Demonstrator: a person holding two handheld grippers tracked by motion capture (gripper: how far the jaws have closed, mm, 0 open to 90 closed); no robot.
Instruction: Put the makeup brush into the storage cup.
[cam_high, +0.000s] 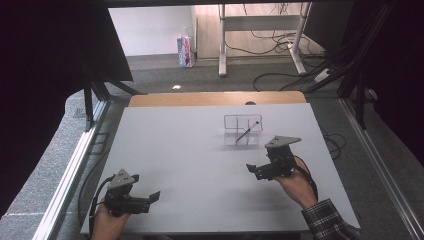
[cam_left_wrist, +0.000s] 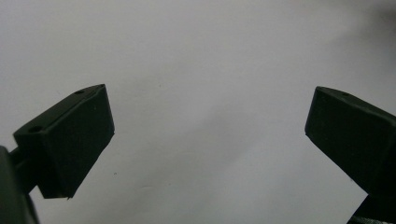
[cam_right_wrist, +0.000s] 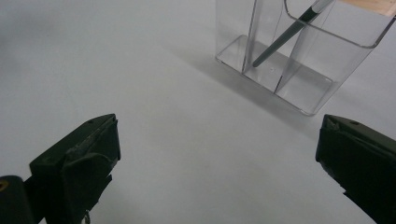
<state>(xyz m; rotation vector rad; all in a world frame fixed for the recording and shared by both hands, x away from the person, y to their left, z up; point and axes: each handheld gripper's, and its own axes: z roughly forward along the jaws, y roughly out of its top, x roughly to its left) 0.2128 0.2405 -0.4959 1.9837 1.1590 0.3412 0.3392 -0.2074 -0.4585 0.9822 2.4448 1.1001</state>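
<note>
Pen (cam_high: 246, 132) leans tip-down in clear holder (cam_high: 231, 131) (top tilted far-right); right gripper (cam_high: 256, 170) and left gripper (cam_high: 152, 198) both spread, empty.

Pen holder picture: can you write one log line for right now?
left gripper: open, empty | right gripper: open, empty | pen: leaning inside clear pen holder | table: white

Table (cam_high: 190, 165): flat pale grey top, wooden strip along far edge. Clear plastic organizer (cam_high: 242, 130) stands upright on it, right of centre toward far side, divided into compartments. Dark pen (cam_high: 247, 132) leans tilted inside one compartment, tip down on organizer floor. Rest of top bare.
</note>
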